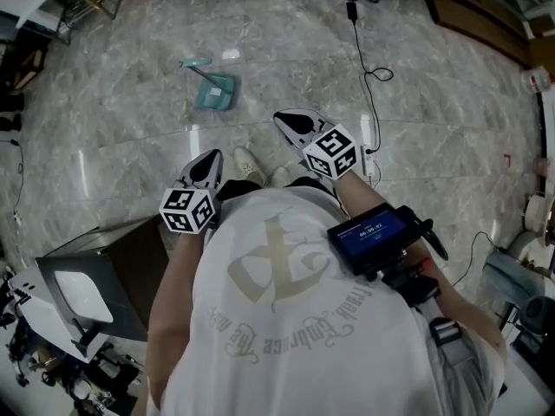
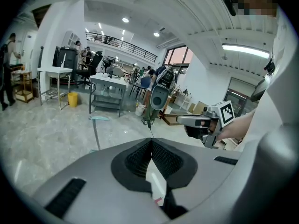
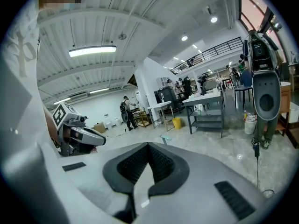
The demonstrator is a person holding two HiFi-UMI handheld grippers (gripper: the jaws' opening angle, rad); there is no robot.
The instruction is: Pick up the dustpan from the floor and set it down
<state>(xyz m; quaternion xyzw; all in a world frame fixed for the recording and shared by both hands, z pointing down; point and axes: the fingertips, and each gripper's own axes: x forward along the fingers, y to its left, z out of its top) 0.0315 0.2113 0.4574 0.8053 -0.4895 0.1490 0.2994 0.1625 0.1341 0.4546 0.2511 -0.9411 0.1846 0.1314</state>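
Dustpan (image 1: 214, 92): one, on floor | left gripper (image 1: 211, 156): jaws together | right gripper (image 1: 284, 120): jaws together

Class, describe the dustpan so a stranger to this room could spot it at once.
Start from the grey marble floor in the head view. Ahead of the person's shoes, left of the trailing black cable, stands the dustpan. It alone is pale teal, with a long handle.

- The dustpan (image 1: 215, 94) is pale teal, with a long, thin handle (image 2: 95, 133).
- It stands on the grey marbled floor (image 1: 121, 124), pan down and handle rising roughly upright.
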